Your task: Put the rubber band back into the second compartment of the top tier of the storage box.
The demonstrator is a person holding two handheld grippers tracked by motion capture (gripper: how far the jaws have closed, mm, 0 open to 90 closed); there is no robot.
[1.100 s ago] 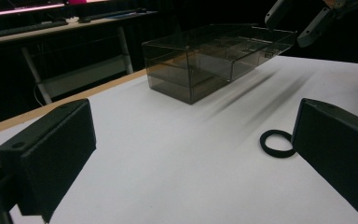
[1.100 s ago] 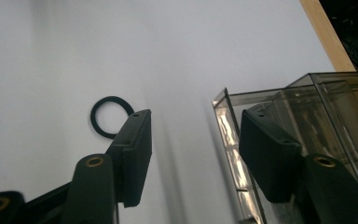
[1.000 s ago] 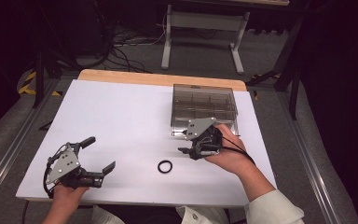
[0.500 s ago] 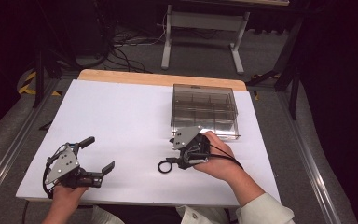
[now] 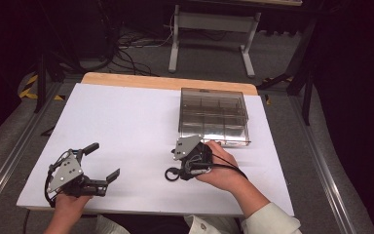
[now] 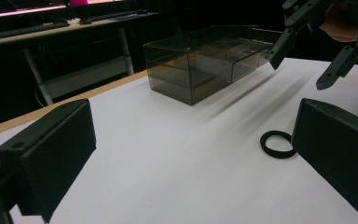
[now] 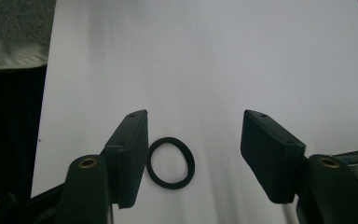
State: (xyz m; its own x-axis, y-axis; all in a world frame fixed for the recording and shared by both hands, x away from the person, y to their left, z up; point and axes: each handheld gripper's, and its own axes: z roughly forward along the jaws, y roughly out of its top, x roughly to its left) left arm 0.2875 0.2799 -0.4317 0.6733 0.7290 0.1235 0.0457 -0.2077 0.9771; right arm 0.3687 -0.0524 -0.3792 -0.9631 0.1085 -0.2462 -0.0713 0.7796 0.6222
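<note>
A black ring lies flat on the white board near its front edge. My right gripper hovers over it, open. In the right gripper view the ring sits between the jaws, close to the left one, and the right gripper is not touching it. My left gripper rests open at the front left with nothing in it. In the left gripper view the open left gripper faces the ring, and the right gripper hangs above and beyond it.
A clear box with compartments stands closed at the back right of the board, just behind my right hand; it is also in the left gripper view. A wooden strip edges the far side. A metal stand and cables are on the floor.
My right gripper has moved left and toward the front, from beside the clear box down over the black ring. The left gripper has stayed put.
</note>
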